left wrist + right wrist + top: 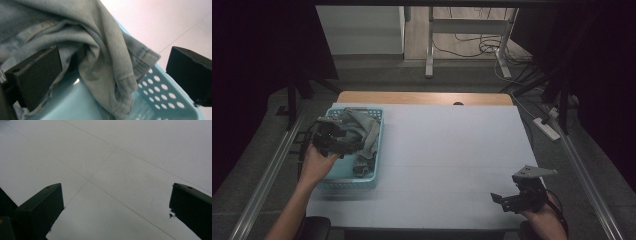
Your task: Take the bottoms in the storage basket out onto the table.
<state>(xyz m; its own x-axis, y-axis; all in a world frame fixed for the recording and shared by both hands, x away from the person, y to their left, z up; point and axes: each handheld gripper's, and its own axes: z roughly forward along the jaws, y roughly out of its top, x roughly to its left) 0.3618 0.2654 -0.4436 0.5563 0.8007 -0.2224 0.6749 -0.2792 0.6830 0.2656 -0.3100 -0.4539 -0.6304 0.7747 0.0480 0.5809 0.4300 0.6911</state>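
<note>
While both grippers' jaws gape, the white table [442, 165] lies bare — dim room, floor cables [472, 47] beyond.

Faded, crumpled jeans [364, 136] lie heaped in a light-blue perforated basket [353, 182]. One leg drapes over its rim. The basket sits at the tabletop's [452, 165] left edge.

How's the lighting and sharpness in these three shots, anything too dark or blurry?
High view: dim overall, corners nearly black, the table the brightest area, the left gripper dark and hard to read. Left gripper view: brighter, the denim and blue basket sharp, the tabletop washed out. Right gripper view: flat grey light, jaws dark, no glare.
</note>
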